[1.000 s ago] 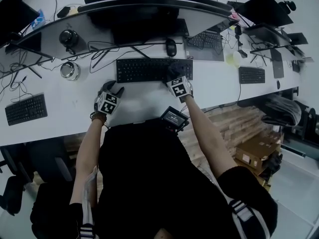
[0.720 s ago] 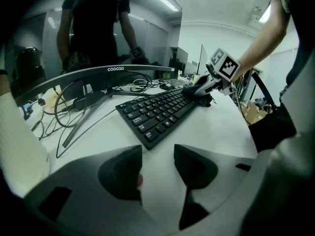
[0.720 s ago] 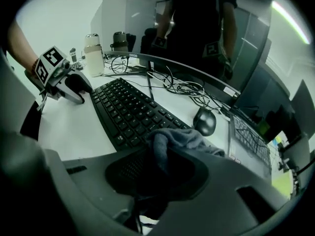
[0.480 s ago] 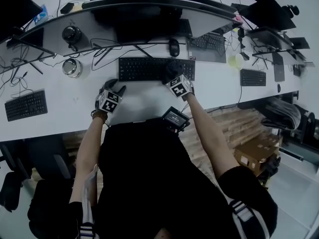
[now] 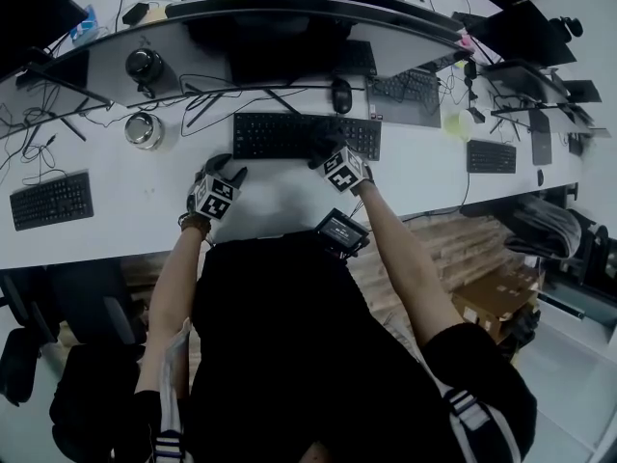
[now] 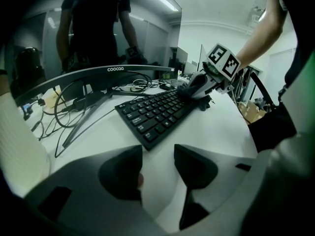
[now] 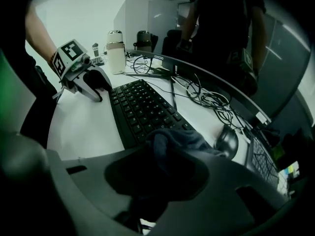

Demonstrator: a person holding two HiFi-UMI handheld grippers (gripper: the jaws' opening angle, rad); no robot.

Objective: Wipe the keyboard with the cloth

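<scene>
The left gripper [image 5: 228, 172], jaws spread and empty, sits by the keyboard's [image 5: 280, 135] near-left corner. The keyboard runs left to right on the desk [image 5: 280, 189]. The right gripper [image 5: 331, 152] pinches the cloth [image 7: 179, 140] on its right part, with most keys lying leftward.

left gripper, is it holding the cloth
No, the left gripper has its jaws apart over the desk; the cloth is clamped in the right gripper.

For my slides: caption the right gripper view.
Right gripper holds a dark cloth on the keyboard; left gripper at its far end.
</scene>
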